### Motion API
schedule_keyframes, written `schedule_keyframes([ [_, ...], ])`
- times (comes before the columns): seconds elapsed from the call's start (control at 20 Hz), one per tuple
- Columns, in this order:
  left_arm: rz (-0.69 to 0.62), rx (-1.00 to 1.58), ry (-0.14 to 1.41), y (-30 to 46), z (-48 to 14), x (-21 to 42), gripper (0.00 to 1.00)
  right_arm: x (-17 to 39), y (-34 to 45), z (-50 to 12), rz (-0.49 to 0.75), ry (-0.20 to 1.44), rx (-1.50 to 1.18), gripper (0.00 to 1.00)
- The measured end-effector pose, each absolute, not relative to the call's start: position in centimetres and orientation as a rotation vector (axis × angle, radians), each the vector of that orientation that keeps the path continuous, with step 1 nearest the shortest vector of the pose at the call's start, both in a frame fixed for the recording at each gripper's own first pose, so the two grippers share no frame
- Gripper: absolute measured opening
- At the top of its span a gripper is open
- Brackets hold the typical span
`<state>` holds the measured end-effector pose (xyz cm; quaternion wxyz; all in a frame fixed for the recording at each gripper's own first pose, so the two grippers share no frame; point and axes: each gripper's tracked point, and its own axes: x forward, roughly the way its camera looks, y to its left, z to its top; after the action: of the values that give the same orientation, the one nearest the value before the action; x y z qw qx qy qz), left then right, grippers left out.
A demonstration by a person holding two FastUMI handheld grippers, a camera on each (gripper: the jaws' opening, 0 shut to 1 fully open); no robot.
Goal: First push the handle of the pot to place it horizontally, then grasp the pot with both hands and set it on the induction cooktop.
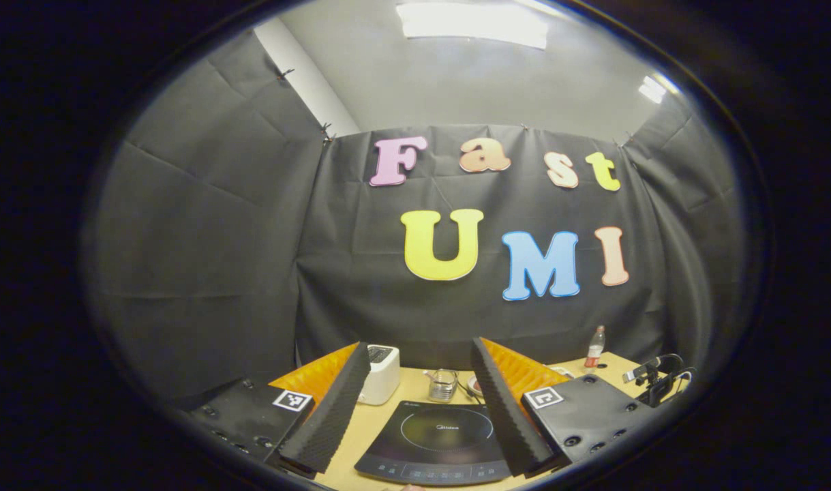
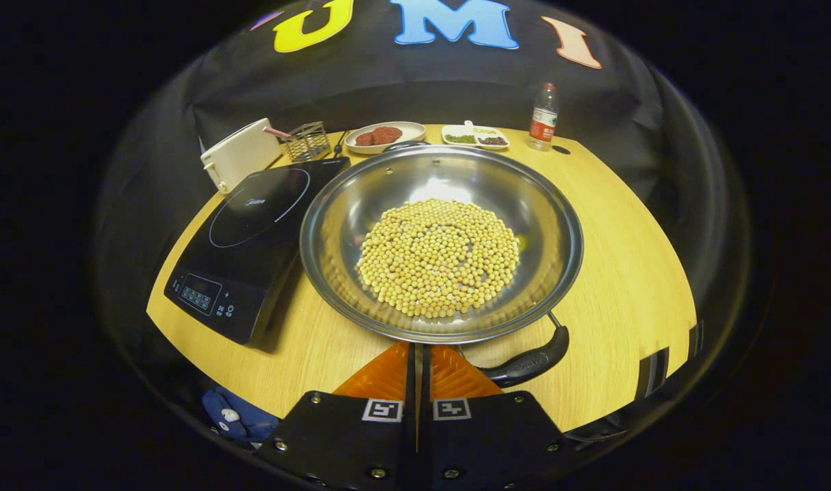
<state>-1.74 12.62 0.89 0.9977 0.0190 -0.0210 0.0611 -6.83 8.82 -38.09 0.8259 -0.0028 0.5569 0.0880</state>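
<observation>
Pot (image 2: 442,239) first: we see it in the right gripper view, a wide steel pan full of yellow beans (image 2: 439,258), standing on the wooden table (image 2: 626,273) and touching the induction cooktop (image 2: 251,239) along that side. Its black handle (image 2: 524,361) curves off the near rim. Our right gripper (image 2: 415,354) sits just beside the pot's near rim, next to the handle, its fingers pressed together on nothing. Beyond the pot stand a toaster (image 2: 238,153), a plate (image 2: 384,135) and a bottle (image 2: 543,117). In the left gripper view, our left gripper (image 1: 422,402) hangs above the cooktop (image 1: 435,443), fingers spread wide and empty.
</observation>
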Motion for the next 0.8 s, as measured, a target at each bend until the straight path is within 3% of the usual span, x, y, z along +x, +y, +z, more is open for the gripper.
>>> schedule_keyframes([
  [0.8,0.097,0.012,-0.012,4.6,-0.7,1.7,0.97,-4.6,-1.8,-39.3,0.132,1.213,-0.168,0.02],
])
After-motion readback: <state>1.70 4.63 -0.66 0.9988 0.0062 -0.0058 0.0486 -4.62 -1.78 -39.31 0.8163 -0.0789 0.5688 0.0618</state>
